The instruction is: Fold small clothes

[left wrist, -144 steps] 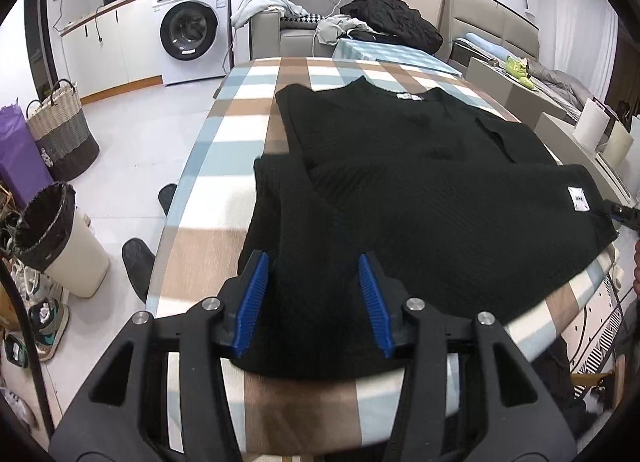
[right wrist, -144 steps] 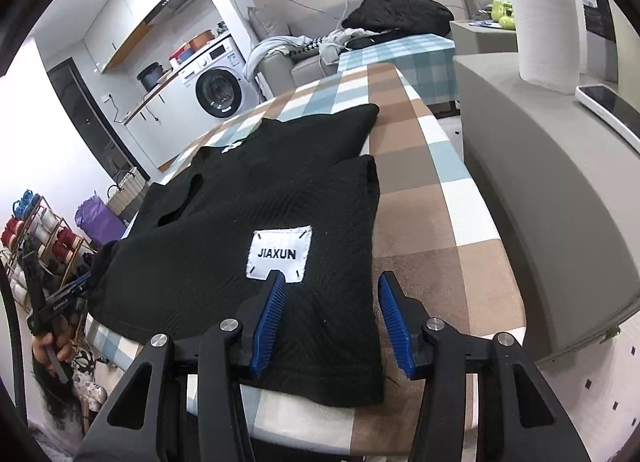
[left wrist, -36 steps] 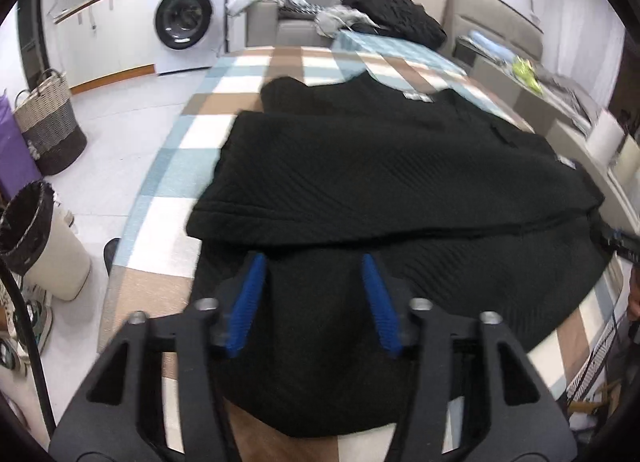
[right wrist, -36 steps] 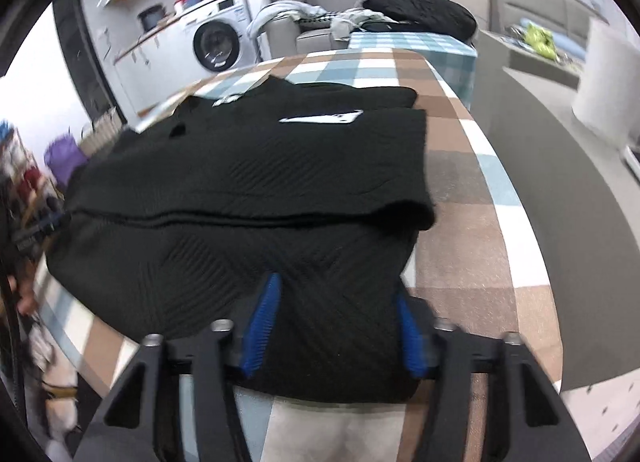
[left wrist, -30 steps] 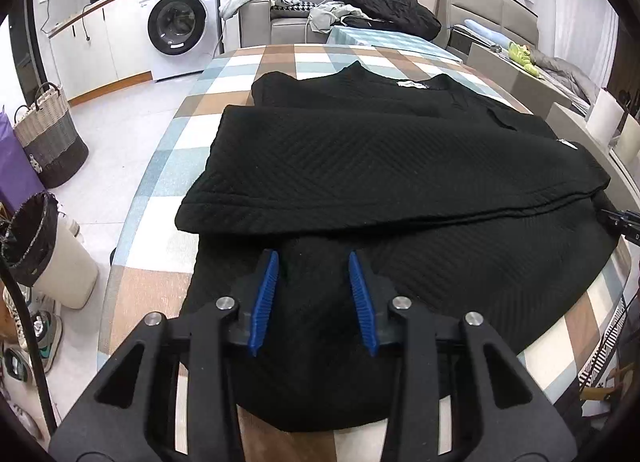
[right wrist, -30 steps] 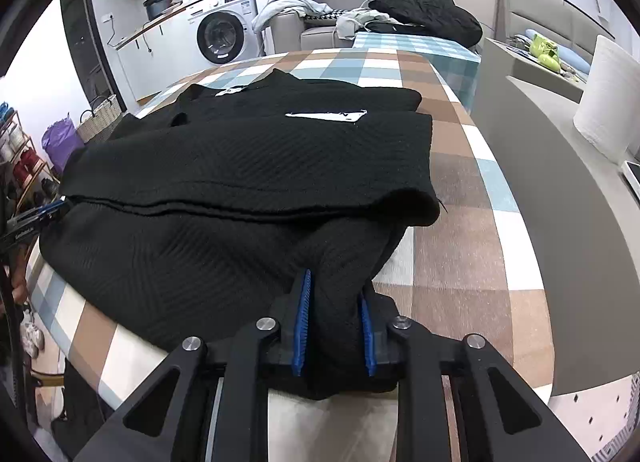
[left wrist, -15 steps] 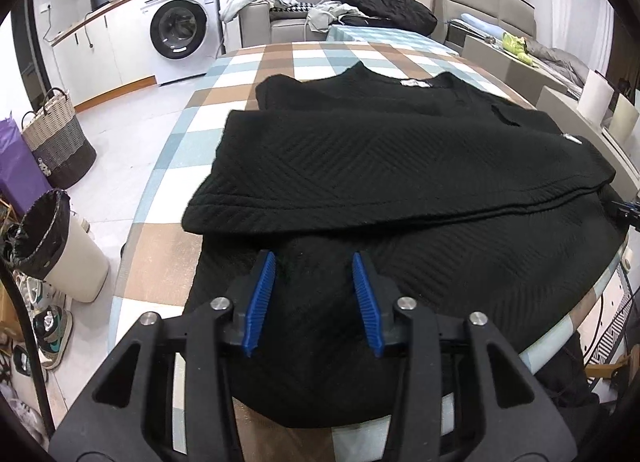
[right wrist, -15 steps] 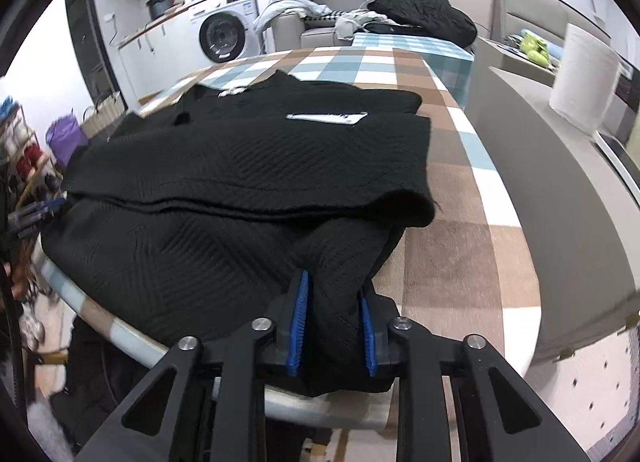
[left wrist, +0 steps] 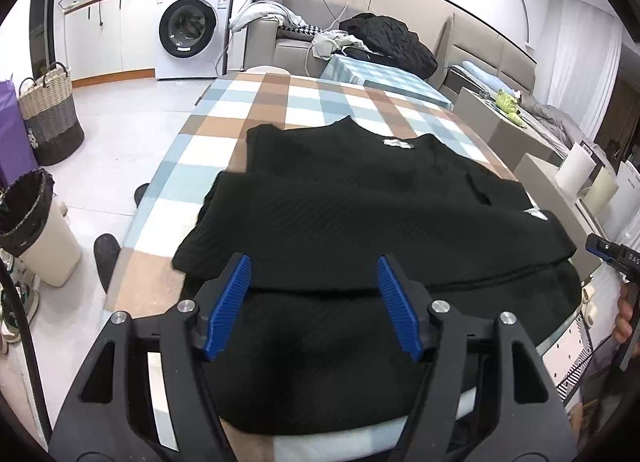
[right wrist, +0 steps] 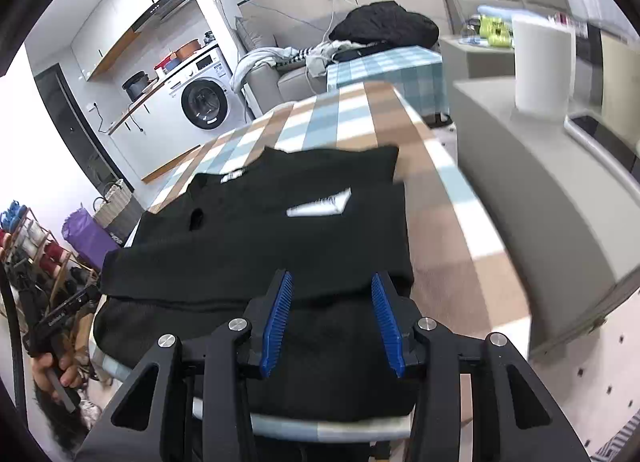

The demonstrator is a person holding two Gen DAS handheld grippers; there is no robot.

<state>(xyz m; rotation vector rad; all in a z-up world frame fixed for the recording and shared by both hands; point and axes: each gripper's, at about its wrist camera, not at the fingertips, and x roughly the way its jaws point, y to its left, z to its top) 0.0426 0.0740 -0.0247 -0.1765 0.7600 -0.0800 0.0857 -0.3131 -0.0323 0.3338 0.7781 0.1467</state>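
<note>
your left gripper [left wrist: 314, 304] hangs above the near edge of the checked table [left wrist: 280, 97], its jaws having just been opening, spread wide with nothing pressed between the blue pads. your right gripper [right wrist: 332, 320] has also just been opening its jaws; they stand apart over the near right corner, clear of the cloth. the black sweater [left wrist: 360, 221] lies flat across the near half of the table, one layer folded over its lower part, with a white label [right wrist: 320, 205] showing toward the right edge.
</note>
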